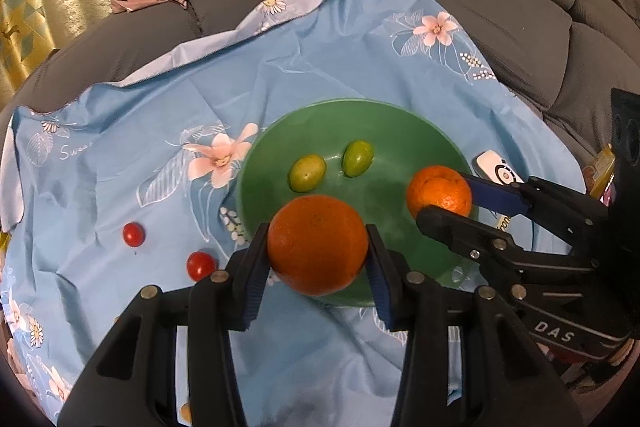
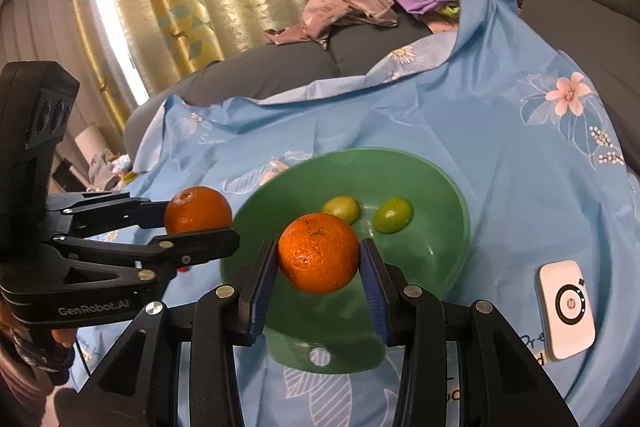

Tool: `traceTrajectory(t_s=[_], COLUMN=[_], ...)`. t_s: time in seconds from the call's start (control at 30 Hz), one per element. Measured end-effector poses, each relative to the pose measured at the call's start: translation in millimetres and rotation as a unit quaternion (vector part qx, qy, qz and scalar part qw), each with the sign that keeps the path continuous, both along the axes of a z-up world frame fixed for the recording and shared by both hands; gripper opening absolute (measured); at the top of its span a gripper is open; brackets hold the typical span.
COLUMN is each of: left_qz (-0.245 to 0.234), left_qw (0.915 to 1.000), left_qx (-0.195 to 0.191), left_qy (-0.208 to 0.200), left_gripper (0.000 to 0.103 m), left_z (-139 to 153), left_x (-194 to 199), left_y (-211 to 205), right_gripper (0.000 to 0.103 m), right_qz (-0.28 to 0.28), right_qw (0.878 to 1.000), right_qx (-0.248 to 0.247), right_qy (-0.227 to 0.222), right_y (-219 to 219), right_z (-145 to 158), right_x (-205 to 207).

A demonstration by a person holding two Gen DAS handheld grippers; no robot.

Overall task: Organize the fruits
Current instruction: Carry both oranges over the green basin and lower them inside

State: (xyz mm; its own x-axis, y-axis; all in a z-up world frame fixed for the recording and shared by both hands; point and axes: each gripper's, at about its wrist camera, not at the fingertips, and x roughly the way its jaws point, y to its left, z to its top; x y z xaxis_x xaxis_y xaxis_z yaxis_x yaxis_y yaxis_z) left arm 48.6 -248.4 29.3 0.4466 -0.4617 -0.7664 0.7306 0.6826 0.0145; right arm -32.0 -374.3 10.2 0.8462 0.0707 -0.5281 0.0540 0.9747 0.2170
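Both hands angled down over the green bowl [image 1: 436, 131] — left fingers [image 1: 318, 247] and right fingers [image 2: 319, 253] each clamp an orange.

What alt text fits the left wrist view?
The left claw grips an orange over the near rim of a green bowl holding two green fruits. The right claw holds a second orange; two tomatoes lie on blue cloth.

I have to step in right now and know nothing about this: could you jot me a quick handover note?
Left gripper: jaws shut on an orange, held above the near rim of the green bowl.
Right gripper: jaws shut on a second orange, also over the bowl.
Done: two green fruits lie in the bowl.
Left: release both oranges into it, then collect the two red tomatoes on the blue cloth.
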Motion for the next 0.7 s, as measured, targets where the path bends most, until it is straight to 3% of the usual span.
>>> traceTrajectory(t_s=[0.7], left_qz=[-0.016], left_qw=[0.9991], left_qx=[0.037], left_qy=[0.013], left_gripper=[0.045], left_z=[-26.9], left_x=[17.4], left_y=[-32.2], right_gripper=[0.043], right_qz=[-0.025], right_qw=[0.999], right_qx=[-0.016], right_qy=[0.022], right_y=[-10.3], right_z=[-7.3], right_x=[11.4])
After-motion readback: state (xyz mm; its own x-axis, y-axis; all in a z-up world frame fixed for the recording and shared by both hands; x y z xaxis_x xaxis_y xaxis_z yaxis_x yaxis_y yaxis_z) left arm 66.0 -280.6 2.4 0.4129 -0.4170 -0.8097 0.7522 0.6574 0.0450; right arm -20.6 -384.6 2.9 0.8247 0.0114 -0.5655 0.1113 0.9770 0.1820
